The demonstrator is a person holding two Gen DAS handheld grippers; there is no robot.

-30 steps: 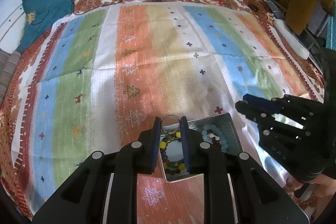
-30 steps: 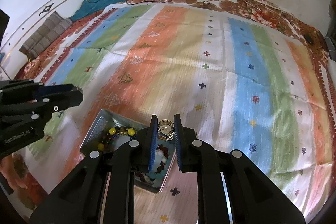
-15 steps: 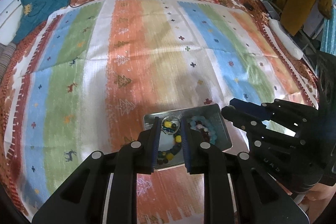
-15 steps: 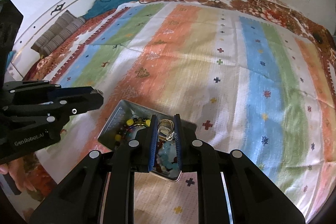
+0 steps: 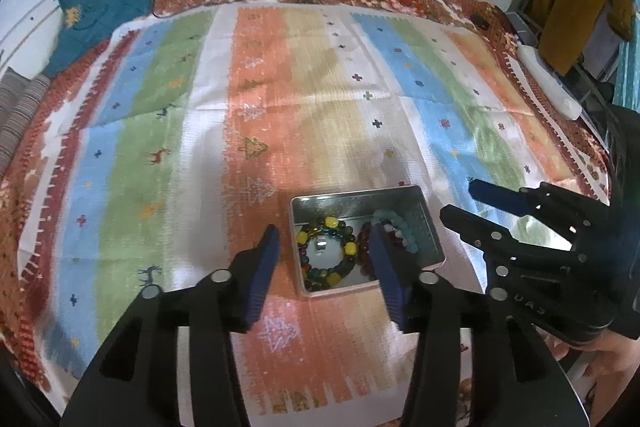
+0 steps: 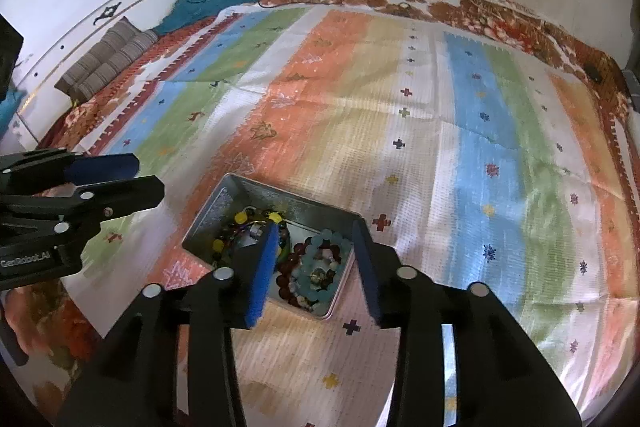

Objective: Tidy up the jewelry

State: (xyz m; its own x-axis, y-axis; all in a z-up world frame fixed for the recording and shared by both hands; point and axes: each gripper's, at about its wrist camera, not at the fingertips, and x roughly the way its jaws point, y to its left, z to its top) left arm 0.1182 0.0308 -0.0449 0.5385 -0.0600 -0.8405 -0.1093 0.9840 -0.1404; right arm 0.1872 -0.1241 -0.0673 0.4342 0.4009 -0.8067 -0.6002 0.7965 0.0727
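Now both tools held spread wide, left tool [image 5: 324, 259] and right tool [image 6: 316, 259] poised over one metal tin [image 5: 428, 227] on the striped bedspread [image 5: 280, 107], two beaded bracelets counted inside, multicoloured bracelet [image 5: 326, 255], pale blue bracelet [image 6: 324, 261].

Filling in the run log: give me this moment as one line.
left hand-held gripper: open, empty | right hand-held gripper: open, empty | both over metal tin | beaded bracelets inside tin

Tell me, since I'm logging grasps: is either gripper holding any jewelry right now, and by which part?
Nothing is held. The left gripper and right gripper are both open above the metal tin, where the bracelets lie.
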